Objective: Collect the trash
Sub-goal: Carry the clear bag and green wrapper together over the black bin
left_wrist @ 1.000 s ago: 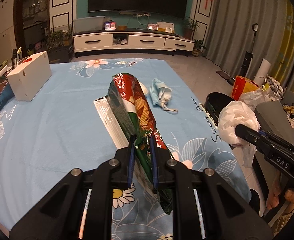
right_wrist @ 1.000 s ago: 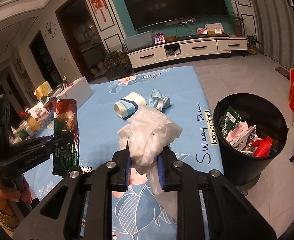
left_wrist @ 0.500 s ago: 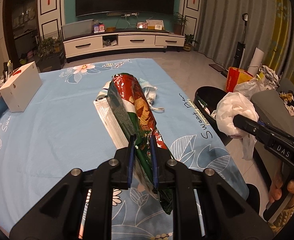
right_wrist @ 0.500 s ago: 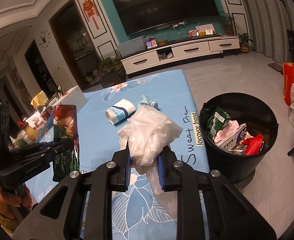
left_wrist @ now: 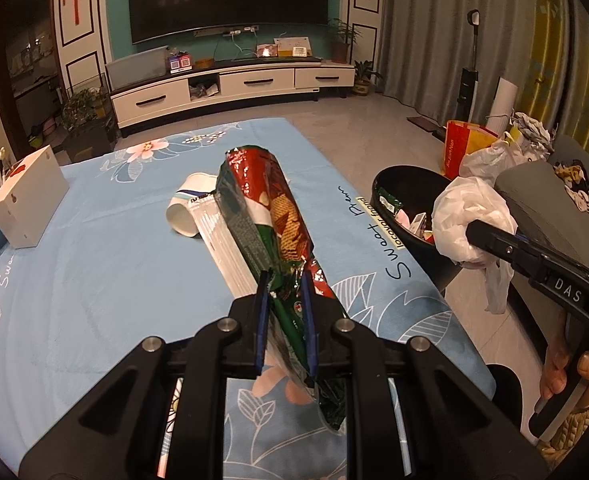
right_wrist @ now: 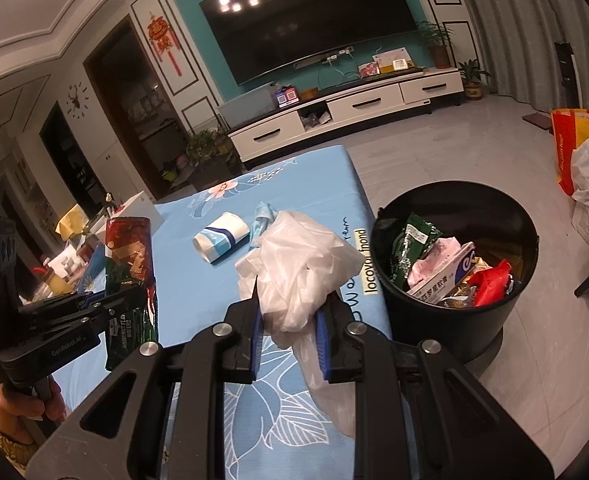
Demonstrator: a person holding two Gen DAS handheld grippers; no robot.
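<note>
Jaws of the right gripper (right_wrist: 288, 330) pinch a crumpled bag (right_wrist: 298, 264) left of the bin (right_wrist: 460, 336), likely for dropping in. Left gripper (left_wrist: 284, 320) clamps a wrapper (left_wrist: 270, 224) farther left; cup (right_wrist: 220, 240) and mask (right_wrist: 263, 216) lie beyond.

Left gripper (left_wrist: 285, 280) clamped on a red-and-green wafer pack (left_wrist: 268, 216), held lengthwise above the blue floral tablecloth (left_wrist: 94, 272). Beneath the pack, a white ribbed wrapper (left_wrist: 222, 248) and a paper cup (left_wrist: 186, 208) on its side. White box (left_wrist: 26, 200) near the cloth's left edge. At right, right gripper (left_wrist: 472, 232) pinching a crumpled white plastic bag (left_wrist: 470, 216) over the near rim of a black bin (left_wrist: 406, 184) with trash inside. Hand (left_wrist: 574, 372) on the gripper's handle, lower right.
</note>
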